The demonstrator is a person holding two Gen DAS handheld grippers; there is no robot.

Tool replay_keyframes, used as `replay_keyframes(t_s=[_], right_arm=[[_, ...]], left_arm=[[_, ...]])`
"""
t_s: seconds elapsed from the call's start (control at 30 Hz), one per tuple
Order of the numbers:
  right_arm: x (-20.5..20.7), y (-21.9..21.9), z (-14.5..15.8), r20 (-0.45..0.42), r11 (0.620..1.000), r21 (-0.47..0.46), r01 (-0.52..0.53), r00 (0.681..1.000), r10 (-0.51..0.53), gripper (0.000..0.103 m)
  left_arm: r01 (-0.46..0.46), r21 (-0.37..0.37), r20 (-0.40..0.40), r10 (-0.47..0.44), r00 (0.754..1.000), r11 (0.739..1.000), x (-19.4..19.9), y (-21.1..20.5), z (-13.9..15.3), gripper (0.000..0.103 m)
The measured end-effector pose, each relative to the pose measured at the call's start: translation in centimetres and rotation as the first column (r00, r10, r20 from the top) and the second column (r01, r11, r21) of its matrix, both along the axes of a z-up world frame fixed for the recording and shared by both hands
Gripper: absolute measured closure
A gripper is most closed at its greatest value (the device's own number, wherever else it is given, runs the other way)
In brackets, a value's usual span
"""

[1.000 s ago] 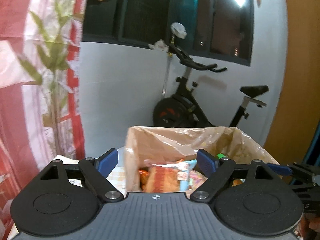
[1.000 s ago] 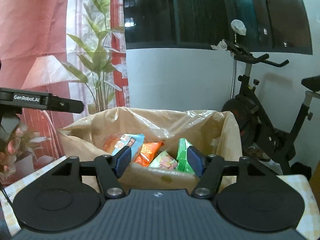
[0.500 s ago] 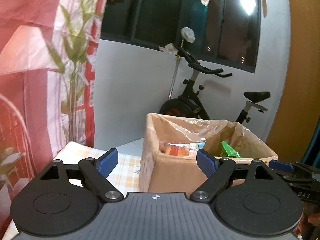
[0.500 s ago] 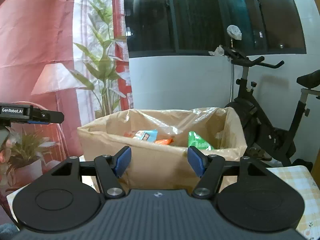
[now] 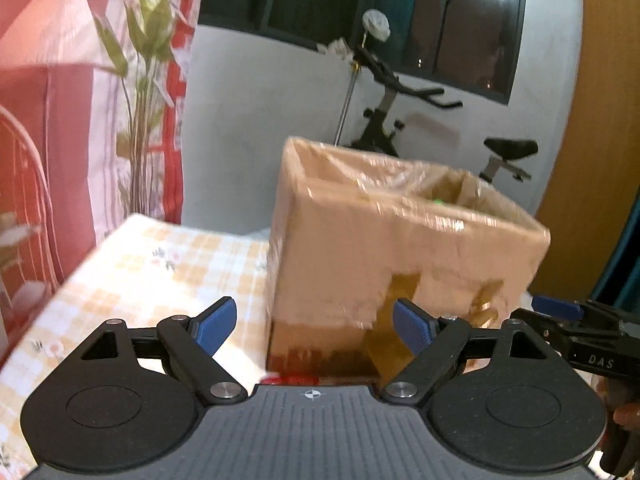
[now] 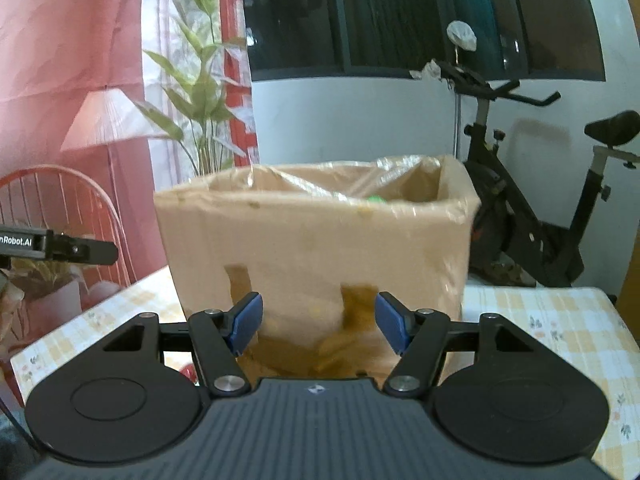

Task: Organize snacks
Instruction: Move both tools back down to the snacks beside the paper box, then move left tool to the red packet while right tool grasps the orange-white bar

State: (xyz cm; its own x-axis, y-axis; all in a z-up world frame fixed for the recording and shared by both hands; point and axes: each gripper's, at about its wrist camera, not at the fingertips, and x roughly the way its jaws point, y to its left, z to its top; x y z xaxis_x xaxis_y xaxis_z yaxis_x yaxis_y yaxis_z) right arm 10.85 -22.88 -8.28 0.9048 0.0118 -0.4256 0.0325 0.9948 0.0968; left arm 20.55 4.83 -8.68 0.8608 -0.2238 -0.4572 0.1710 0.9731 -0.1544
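A tall cardboard box (image 5: 384, 256) lined with clear plastic stands on a table with a yellow checked cloth (image 5: 152, 264). Its near wall fills the right wrist view, box (image 6: 316, 248). Only a speck of a green snack packet (image 6: 375, 199) shows over the rim; the other snacks inside are hidden. My left gripper (image 5: 314, 326) is open and empty, low in front of the box's left corner. My right gripper (image 6: 318, 326) is open and empty too, facing the box's front wall. A red item (image 5: 290, 380) peeks out at the box's foot.
An exercise bike (image 6: 532, 200) stands behind the table on the right. A plant (image 6: 200, 112) and a red curtain (image 6: 72, 60) are on the left. The checked cloth (image 6: 560, 320) runs to the table's right edge. The other gripper (image 5: 580, 332) shows at the left view's right side.
Both grippers have drawn back and sunk from above the box's opening to in front of its wall. The snacks inside have dropped out of sight behind the rim.
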Motion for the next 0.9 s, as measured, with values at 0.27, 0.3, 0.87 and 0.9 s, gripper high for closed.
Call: replay_keyframes(t_s=[0.27,0.3,0.87,0.9], right_arm=[[-1.3,-1.2,-3.8,-0.135,0.999,0.025,0.042,0.99,-0.038,0.037],[-1.3,-1.3,-4.3,-0.16,0.998,0.033,0.048,0.986,-0.042,0.037],[2.1,-1.6,-8.9,-0.409,0.966,0.203,0.161,0.91,-0.066,0.036],[2.4,-1.6,-9.0,-0.4,0.968,0.181,0.174,0.912,-0.089,0.035]], left_arm=[[-0.001,0.026,-0.034,0.002,0.999,1.0,-0.6,-0.7,-2.9,0.016],[-0.001,0.027,-0.04,0.002,0.999,1.0,-0.6,-0.8,-3.3,0.016],[-0.077,0.036,-0.137,0.081,0.987,0.996,-2.4,-0.2,-6.8,0.016],[-0.075,0.038,-0.138,0.079,0.987,0.996,-2.4,-0.3,-6.8,0.016]])
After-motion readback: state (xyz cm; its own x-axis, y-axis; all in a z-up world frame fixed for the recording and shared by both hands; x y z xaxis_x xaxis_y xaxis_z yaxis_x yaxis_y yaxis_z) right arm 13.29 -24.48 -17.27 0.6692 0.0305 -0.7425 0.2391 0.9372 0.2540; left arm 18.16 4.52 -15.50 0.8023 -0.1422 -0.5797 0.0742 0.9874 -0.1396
